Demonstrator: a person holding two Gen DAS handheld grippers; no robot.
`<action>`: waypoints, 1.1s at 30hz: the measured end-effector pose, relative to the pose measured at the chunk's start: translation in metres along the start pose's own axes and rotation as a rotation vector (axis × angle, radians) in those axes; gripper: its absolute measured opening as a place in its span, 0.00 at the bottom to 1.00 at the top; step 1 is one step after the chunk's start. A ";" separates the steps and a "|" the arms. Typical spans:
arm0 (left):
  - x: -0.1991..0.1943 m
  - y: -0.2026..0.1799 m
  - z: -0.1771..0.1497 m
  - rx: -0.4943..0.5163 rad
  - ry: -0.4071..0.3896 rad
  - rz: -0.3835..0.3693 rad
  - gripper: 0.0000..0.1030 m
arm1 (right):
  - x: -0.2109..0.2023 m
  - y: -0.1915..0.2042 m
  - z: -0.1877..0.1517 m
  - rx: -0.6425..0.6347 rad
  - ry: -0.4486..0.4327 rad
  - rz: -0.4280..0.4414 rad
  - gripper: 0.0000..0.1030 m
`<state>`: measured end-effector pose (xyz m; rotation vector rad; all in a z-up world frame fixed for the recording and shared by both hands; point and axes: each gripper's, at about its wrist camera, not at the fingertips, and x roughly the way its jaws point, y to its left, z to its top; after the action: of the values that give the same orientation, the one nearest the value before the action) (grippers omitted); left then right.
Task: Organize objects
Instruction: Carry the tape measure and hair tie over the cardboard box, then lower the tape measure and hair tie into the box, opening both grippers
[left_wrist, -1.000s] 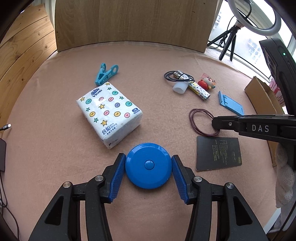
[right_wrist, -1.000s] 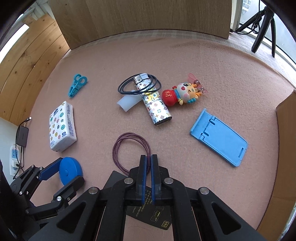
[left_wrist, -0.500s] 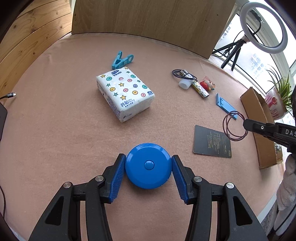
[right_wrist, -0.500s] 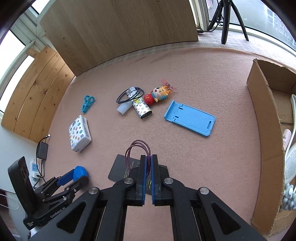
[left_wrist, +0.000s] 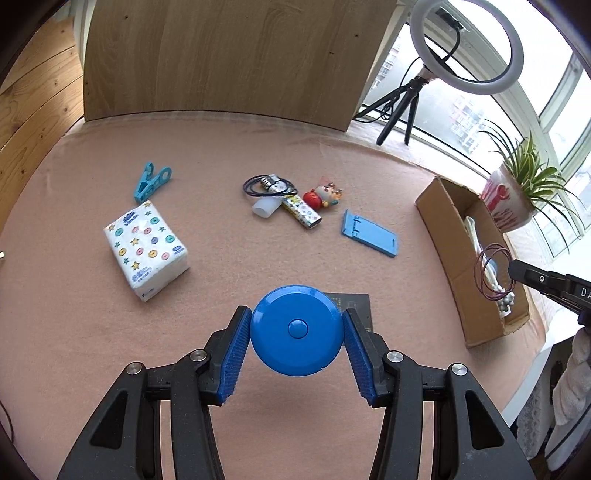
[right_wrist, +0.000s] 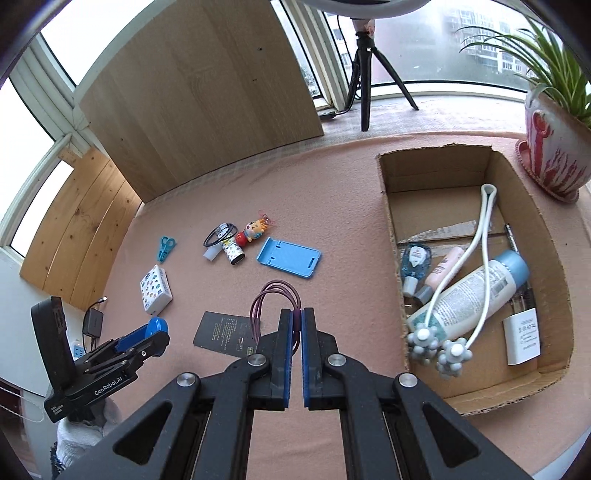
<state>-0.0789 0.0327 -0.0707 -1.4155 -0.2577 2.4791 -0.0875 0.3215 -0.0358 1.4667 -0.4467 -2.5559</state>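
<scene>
Two tools loaded: left tool (left_wrist: 296, 334) clamps blue disc (left_wrist: 295, 329); right tool (right_wrist: 295, 325) pinches purple loop (right_wrist: 275, 299)

On the surface: one tissue pack (left_wrist: 146, 251), one clip (left_wrist: 151, 181), one phone stand (left_wrist: 370, 238), one figurine (left_wrist: 322, 194), one black card (right_wrist: 226, 328). Held: one blue disc (left_wrist: 296, 329), one looped cord (right_wrist: 275, 301). One cardboard box (right_wrist: 388, 206); one potted plant (right_wrist: 552, 140).

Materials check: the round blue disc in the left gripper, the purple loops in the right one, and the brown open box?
Round blue disc: looks like hard moulded plastic, smooth satin sheen, raised centre button. Purple loops: thin, limp rings pinched flat between the pads, probably elastic or rubber bands; coated cord cannot be ruled out. Brown open box: corrugated cardboard, matte, with ragged torn rim edges.
</scene>
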 end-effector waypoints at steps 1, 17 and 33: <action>0.002 -0.012 0.004 0.016 -0.003 -0.011 0.52 | -0.008 -0.009 0.001 0.011 -0.016 -0.011 0.04; 0.049 -0.198 0.055 0.259 -0.026 -0.167 0.52 | -0.058 -0.113 -0.006 0.111 -0.084 -0.131 0.04; 0.072 -0.254 0.070 0.272 -0.058 -0.152 0.70 | -0.054 -0.142 -0.007 0.082 -0.074 -0.121 0.50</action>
<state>-0.1365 0.2950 -0.0215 -1.1701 -0.0346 2.3295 -0.0533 0.4692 -0.0428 1.4732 -0.4932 -2.7243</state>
